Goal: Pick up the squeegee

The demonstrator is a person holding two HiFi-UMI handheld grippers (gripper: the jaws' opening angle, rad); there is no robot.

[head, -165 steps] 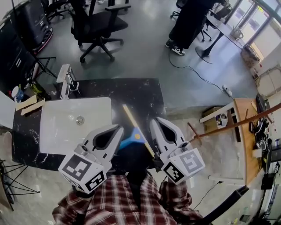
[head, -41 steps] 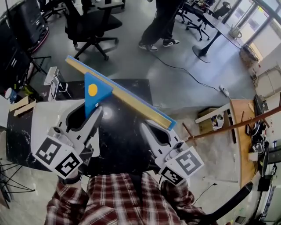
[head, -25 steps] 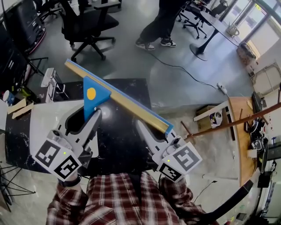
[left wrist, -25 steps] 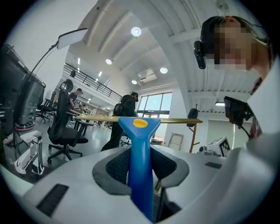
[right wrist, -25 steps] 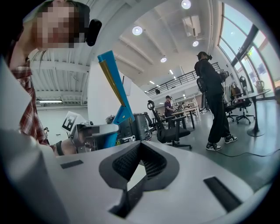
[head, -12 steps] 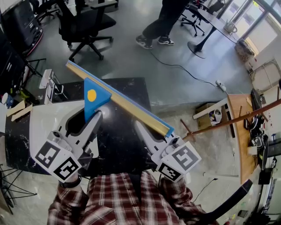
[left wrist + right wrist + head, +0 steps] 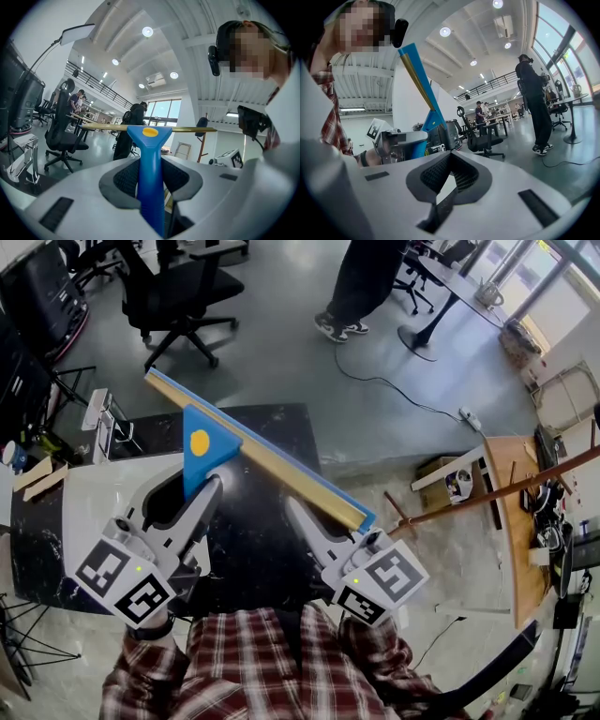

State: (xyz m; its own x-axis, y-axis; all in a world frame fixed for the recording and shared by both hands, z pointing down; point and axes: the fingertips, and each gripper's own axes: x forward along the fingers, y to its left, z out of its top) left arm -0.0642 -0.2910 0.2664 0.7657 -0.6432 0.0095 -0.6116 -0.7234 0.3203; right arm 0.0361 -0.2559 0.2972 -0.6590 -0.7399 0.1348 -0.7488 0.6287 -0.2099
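The squeegee has a blue handle with a yellow dot and a long brass blade bar edged in blue. It is held up in the air over the black counter. My left gripper is shut on the handle, which stands upright between the pads in the left gripper view, squeegee above left gripper. The blade runs from upper left to lower right, and its right end passes over my right gripper. The right gripper is shut on nothing, with the squeegee to its left.
A white sink is set in the counter on the left. Behind it stand an office chair and a person's legs. A floor cable and a wooden rack are at the right.
Several seconds ago the squeegee lay on the counter between the grippers; now the left gripper holds it up. Over the last second both grippers stayed put; the person behind walked right.
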